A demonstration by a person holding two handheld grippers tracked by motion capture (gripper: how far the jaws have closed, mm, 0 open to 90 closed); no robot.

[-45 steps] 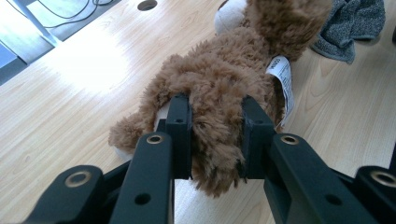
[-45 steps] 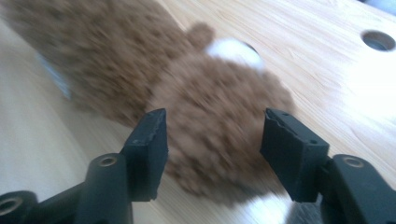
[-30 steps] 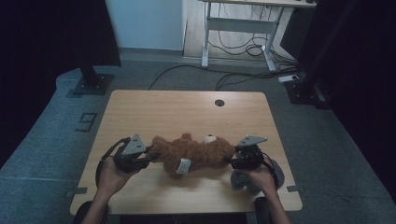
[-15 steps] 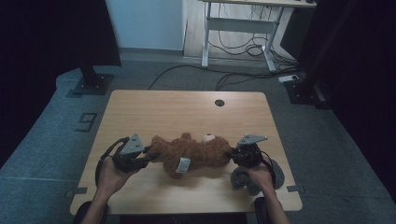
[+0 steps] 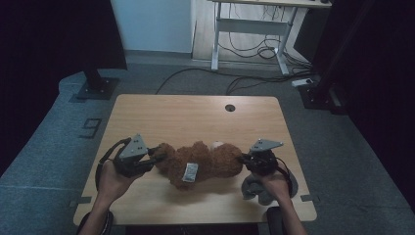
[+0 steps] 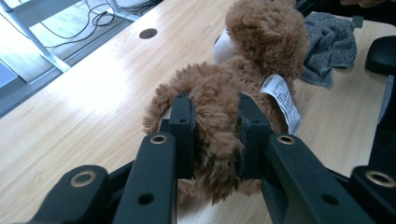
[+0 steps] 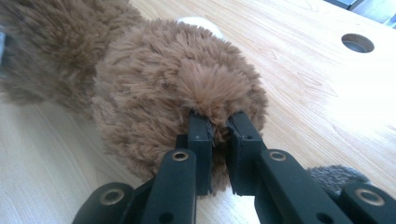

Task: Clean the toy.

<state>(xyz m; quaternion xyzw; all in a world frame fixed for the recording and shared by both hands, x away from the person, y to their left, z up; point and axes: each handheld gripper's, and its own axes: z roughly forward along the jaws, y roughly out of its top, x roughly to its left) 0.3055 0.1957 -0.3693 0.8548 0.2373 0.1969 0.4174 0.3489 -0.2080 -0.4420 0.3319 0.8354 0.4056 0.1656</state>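
High view: brown plush bear (image 5: 198, 161) lying near table (image 5: 195, 112) front edge, clamped at both ends by left gripper (image 5: 155, 157) and right gripper (image 5: 243, 159); grey cloth (image 5: 252, 188) beside right hand.

Left gripper view: jaws pinching a furry limb; white label (image 6: 281, 100), cloth beyond.

Right gripper view: jaws just closed, nipping head fur; cable hole (image 7: 357, 43) well apart.

1. The print on the white sewn-in label (image 6: 281, 99) of the fluffy brown plush teddy bear (image 5: 200, 164) is too small to read.
2. The bear's face is turned away in the high view.
3. The grey knitted cloth (image 5: 254, 187) lies partly hidden under the right claw (image 5: 243, 159) and hand.
4. In the right claw's own view, fur covers the pad tips (image 7: 201, 122).
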